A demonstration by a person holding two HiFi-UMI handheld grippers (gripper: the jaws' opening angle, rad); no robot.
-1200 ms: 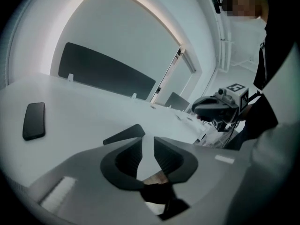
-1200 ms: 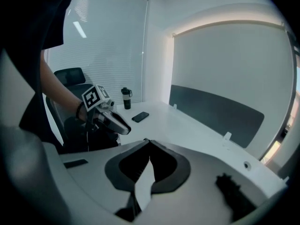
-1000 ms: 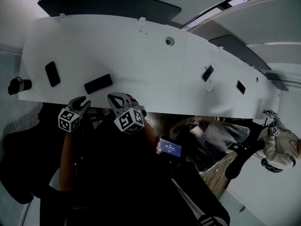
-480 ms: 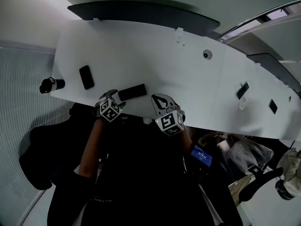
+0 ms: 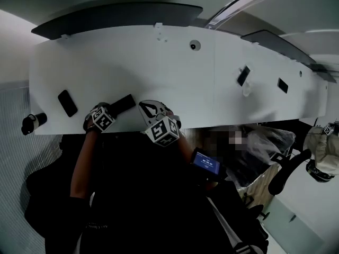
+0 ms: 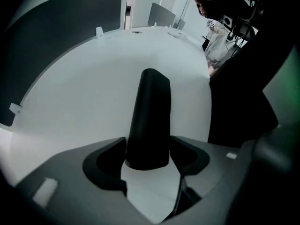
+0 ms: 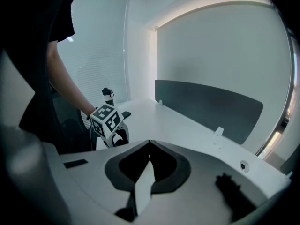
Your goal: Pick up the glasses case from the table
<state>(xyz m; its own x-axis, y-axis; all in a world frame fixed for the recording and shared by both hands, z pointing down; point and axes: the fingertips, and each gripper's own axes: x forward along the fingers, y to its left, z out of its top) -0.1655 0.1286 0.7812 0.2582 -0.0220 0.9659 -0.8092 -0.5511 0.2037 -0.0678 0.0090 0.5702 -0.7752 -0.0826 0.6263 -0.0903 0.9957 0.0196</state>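
The black glasses case (image 5: 124,103) lies flat on the white table (image 5: 175,78), near its front edge. My left gripper (image 5: 108,111) points steeply down at the case's near end. In the left gripper view the case (image 6: 150,111) runs away from me, its near end between the two jaws. The left gripper (image 6: 148,146) is closing, and I see no firm press on the case's sides. My right gripper (image 5: 150,106) hovers just right of the case over the table's edge. Its jaws (image 7: 149,143) are shut on nothing.
A black phone (image 5: 67,102) lies left of the case and a dark bottle (image 5: 30,123) stands at the table's left corner. A dark partition (image 5: 116,16) runs along the far edge. Small dark items (image 5: 243,75) lie far right. A person (image 5: 323,152) is at the right.
My left gripper has come forward from the table's edge and down over the case's near end, rolling as it went. The right gripper shifted sideways beside it.
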